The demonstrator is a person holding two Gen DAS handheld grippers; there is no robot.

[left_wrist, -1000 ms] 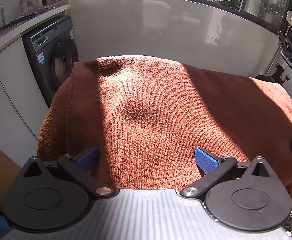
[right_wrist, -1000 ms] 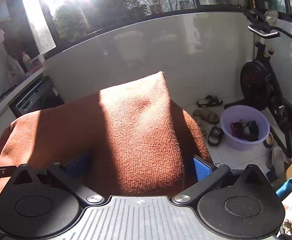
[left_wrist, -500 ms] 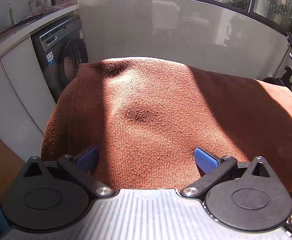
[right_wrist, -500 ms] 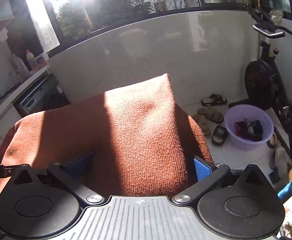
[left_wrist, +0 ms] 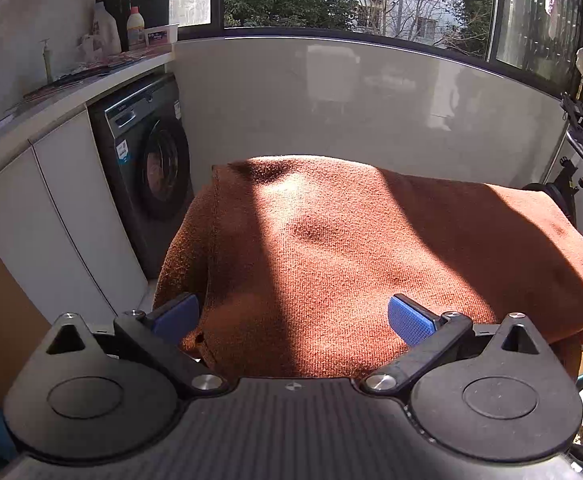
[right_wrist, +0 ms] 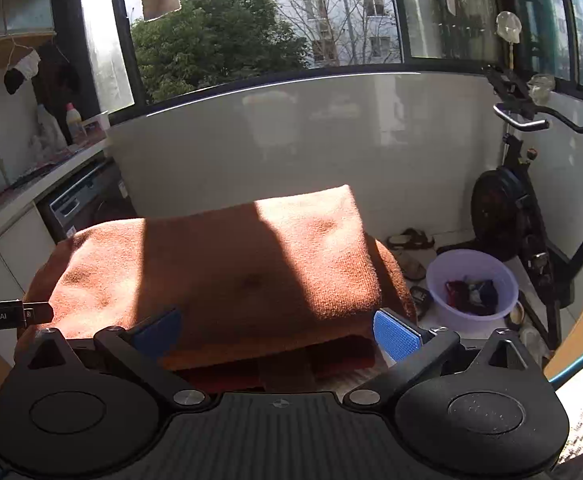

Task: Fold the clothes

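A home's glazed laundry balcony: a dark grey front-loading washing machine (left_wrist: 147,152) under a white worktop (left_wrist: 63,96) with detergent bottles (left_wrist: 136,28) at far left, a black exercise bike (right_wrist: 523,208), a lilac plastic basin of clothes (right_wrist: 471,284) and sandals (right_wrist: 409,239) on the floor at right.

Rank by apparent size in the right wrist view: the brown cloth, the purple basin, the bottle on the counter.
1. brown cloth, though it lies nearest the camera
2. purple basin
3. bottle, also the farthest
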